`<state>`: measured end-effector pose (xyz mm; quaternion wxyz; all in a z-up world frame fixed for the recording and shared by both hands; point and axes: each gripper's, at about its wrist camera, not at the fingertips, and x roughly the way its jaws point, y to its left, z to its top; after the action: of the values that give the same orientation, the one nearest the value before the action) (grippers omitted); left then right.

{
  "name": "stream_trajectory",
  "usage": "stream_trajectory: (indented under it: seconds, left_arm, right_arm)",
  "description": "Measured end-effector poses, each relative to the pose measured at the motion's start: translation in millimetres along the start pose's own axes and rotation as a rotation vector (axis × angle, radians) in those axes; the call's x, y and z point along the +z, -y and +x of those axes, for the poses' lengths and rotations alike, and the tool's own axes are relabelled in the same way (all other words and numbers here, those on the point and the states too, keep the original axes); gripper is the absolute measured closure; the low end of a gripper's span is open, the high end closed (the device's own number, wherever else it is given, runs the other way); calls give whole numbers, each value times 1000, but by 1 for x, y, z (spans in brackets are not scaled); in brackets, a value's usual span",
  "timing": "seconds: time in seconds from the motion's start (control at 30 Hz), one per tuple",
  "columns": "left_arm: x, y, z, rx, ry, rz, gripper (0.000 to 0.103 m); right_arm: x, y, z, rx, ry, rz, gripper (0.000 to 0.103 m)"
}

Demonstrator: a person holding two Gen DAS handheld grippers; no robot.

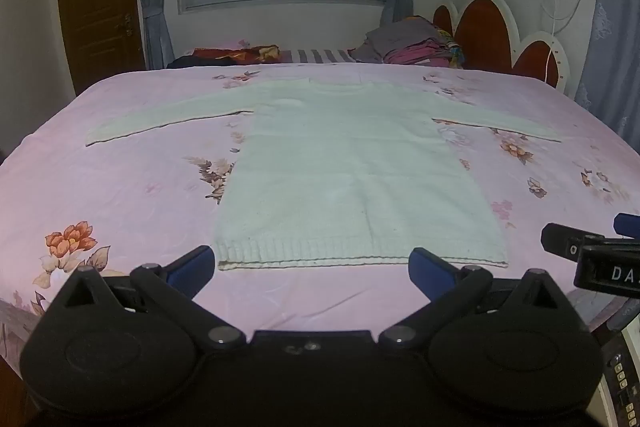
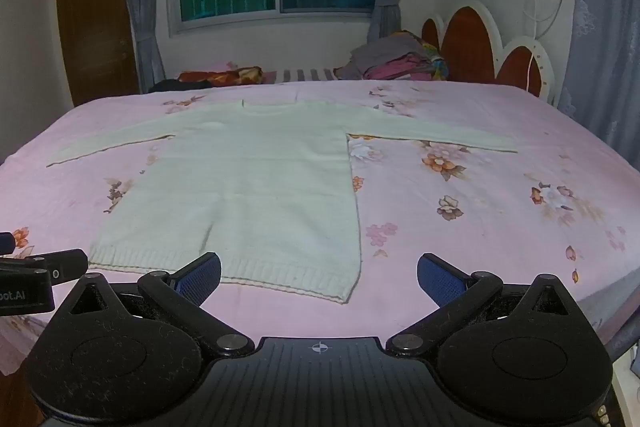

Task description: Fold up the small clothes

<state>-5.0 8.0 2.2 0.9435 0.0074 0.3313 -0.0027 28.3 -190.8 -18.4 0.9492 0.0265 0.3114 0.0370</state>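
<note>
Both claws — left claw (image 1: pixel 311 265) and right claw (image 2: pixel 319 277) — gape wide and empty at the frame bottom, so a shallow pinch could bunch the pale knitted long-sleeved sweater (image 1: pixel 352 171) or snag the pink floral bedsheet (image 1: pixel 120 187).

right claw (image 1: pixel 600 259) — "DA", left claw (image 2: pixel 24 283) — "oot.AI"

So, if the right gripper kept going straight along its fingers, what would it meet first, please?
Probably the white sweater: the open right gripper points at its near hem corner, with only bare pink bedsheet before it. Depth is hard to judge.
</note>
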Motion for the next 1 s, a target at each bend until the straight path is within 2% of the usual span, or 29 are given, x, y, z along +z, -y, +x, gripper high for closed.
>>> stream_trajectory:
  seconds: [0.5, 1.0]
  left_arm:
    - [0, -1, 0, -3, 4, -2, 0]
    - [1, -5, 3, 2, -7, -16, 0]
  right_arm:
    - [0, 7, -5, 3, 3, -2, 0]
    - [1, -3, 3, -3, 2, -7, 0]
